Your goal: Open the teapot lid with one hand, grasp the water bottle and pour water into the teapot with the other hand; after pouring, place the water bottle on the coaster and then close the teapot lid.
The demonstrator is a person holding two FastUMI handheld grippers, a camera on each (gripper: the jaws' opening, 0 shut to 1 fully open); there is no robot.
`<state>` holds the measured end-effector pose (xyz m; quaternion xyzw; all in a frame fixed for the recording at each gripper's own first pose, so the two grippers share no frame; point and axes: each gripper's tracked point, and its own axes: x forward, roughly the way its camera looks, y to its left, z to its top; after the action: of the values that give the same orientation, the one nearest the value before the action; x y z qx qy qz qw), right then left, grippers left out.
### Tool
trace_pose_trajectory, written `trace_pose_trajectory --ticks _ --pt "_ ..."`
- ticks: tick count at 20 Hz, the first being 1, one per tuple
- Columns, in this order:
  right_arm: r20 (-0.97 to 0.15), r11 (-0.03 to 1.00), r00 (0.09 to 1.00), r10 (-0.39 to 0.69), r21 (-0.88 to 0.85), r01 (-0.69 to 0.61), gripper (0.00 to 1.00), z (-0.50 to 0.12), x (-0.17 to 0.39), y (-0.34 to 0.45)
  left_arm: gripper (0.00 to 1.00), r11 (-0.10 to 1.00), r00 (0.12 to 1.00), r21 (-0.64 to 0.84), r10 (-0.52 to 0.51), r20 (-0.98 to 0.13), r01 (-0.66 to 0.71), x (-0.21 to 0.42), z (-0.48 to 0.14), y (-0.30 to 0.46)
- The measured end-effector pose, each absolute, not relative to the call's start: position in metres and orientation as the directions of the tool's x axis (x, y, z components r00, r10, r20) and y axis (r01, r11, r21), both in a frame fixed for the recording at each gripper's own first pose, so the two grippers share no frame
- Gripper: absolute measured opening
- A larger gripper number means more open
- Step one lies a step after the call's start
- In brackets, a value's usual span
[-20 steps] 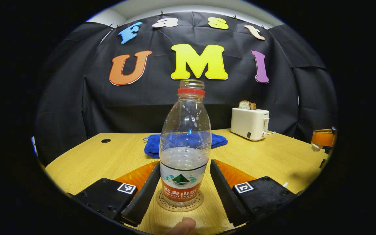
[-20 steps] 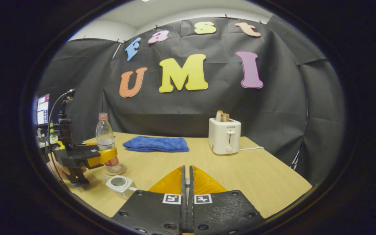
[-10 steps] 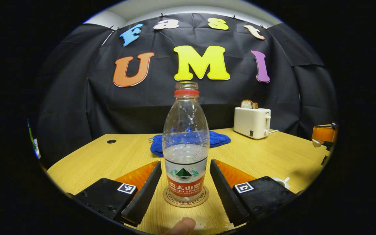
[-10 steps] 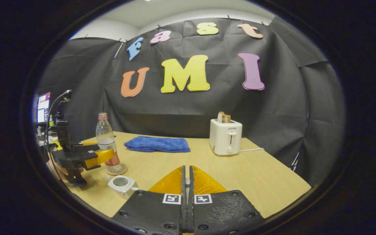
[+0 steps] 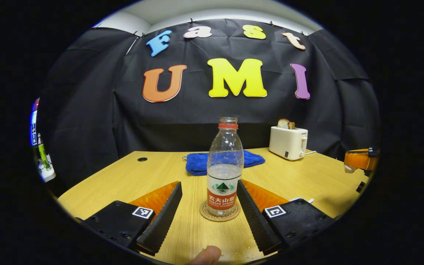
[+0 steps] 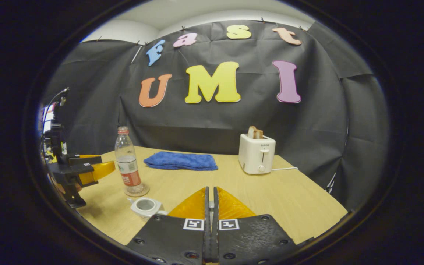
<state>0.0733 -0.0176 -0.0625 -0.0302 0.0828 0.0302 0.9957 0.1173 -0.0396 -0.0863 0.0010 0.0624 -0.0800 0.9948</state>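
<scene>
Pour step judged done: water bottle (image 5: 225, 167) stands upright on coaster (image 5: 219, 216), uncapped, roughly half full, red neck ring, label on lower body. Left gripper (image 5: 209, 206) released, fingers spread wide either side of bottle, not touching, tips short of coaster. Teapot (image 6: 146, 207) sits open on table (image 6: 293, 198), near coaster, mouth showing, no lid on it. Right gripper (image 6: 210, 206) clenched tight; a small pale bit shows in the slit, likely the lid's knob, but cannot tell. Left to do: lid back on teapot.
</scene>
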Motion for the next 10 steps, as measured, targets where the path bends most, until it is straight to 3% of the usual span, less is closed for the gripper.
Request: trace_pose_trajectory --ticks 6,10 --pt "-0.198 0.983 0.967 0.162 -0.051 -0.175 0.02 -0.062 0.075 0.021 0.94 0.992 0.986 -0.011 -0.128 -0.103 0.127 0.064 -0.059 -0.018" --pt "-0.244 0.964 0.932 0.267 0.071 -0.257 0.0 -0.075 0.08 0.053 0.94 0.992 0.988 -0.027 -0.127 -0.088 0.125 0.036 -0.033 -0.005"
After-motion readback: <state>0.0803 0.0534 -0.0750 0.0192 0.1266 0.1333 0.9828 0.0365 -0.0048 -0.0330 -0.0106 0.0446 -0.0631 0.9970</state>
